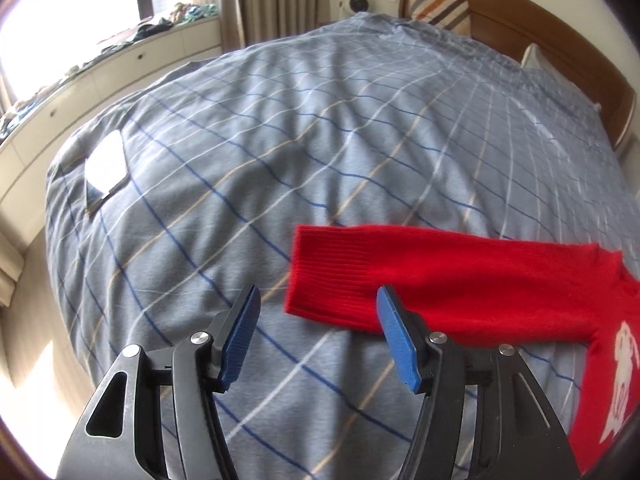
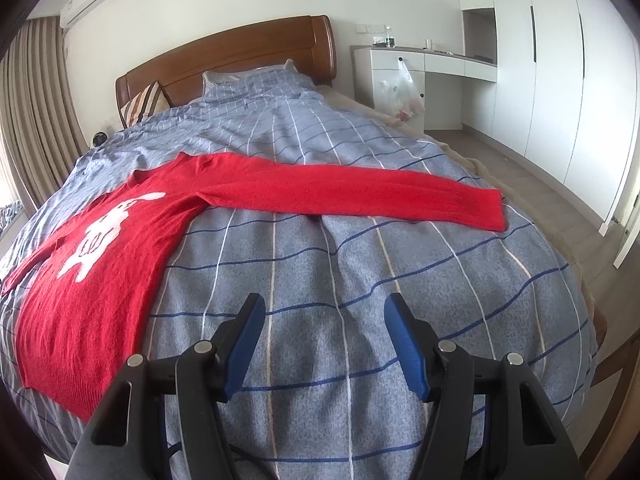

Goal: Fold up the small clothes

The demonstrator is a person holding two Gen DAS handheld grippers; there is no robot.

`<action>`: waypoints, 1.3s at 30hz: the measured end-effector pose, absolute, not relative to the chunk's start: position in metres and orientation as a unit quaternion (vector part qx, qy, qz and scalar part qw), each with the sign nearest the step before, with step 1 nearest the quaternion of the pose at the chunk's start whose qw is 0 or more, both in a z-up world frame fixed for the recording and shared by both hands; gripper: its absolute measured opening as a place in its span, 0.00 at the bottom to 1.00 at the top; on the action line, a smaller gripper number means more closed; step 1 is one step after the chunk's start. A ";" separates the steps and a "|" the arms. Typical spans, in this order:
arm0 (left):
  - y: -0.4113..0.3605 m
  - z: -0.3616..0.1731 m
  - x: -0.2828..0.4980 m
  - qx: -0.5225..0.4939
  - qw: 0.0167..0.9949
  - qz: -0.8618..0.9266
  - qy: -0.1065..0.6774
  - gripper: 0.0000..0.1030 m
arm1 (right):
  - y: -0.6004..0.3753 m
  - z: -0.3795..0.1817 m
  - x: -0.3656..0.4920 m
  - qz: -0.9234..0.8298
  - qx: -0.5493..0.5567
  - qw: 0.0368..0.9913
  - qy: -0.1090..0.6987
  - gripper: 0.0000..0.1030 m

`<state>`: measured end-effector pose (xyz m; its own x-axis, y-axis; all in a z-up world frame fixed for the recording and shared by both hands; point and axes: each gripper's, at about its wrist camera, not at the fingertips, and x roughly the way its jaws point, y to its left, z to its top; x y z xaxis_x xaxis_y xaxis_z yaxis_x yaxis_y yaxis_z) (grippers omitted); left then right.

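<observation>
A small red knit sweater [image 2: 100,248] with a white figure on the front lies flat on the blue checked bedspread [image 2: 320,264]. One sleeve [image 2: 360,196] stretches out to the right in the right wrist view. The other sleeve [image 1: 400,276] shows in the left wrist view, its ribbed cuff [image 1: 320,276] just beyond my left gripper [image 1: 316,300]. The left gripper is open and empty, above the bedspread. My right gripper [image 2: 324,312] is open and empty, over bare bedspread to the right of the sweater's body.
A wooden headboard [image 2: 240,56] and pillows stand at the far end of the bed. A flat dark object with a bright glare [image 1: 104,168] lies on the bedspread at far left. A white desk and wardrobe [image 2: 520,60] line the right wall. A window bench [image 1: 80,76] runs left.
</observation>
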<state>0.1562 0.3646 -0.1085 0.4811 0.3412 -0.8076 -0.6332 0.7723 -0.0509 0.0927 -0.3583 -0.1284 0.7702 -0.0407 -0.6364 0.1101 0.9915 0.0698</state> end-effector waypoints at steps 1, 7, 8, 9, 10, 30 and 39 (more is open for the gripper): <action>0.355 -0.108 0.160 -0.174 0.846 0.280 0.419 0.62 | -0.358 -0.127 0.090 -0.040 0.051 0.941 0.331 0.60; 0.291 -0.096 0.161 -0.158 0.873 0.220 0.405 0.79 | -0.366 -0.127 0.090 -0.039 0.069 0.941 0.329 0.60; 0.283 -0.097 0.157 -0.156 0.875 0.214 0.406 0.81 | -0.367 -0.127 0.090 -0.039 0.074 0.940 0.329 0.60; 0.276 -0.098 0.154 -0.157 0.875 0.207 0.408 0.81 | -0.370 -0.127 0.090 -0.038 0.083 0.940 0.329 0.61; 0.270 -0.102 0.150 -0.161 0.875 0.199 0.412 0.81 | -0.371 -0.127 0.089 -0.037 0.086 0.940 0.328 0.61; 0.234 -0.163 0.132 -0.105 0.875 0.177 0.438 1.00 | -0.369 -0.128 0.089 -0.032 0.089 0.940 0.328 0.64; 0.236 -0.165 0.134 -0.111 0.874 0.181 0.437 1.00 | -0.370 -0.129 0.091 -0.031 0.096 0.939 0.329 0.64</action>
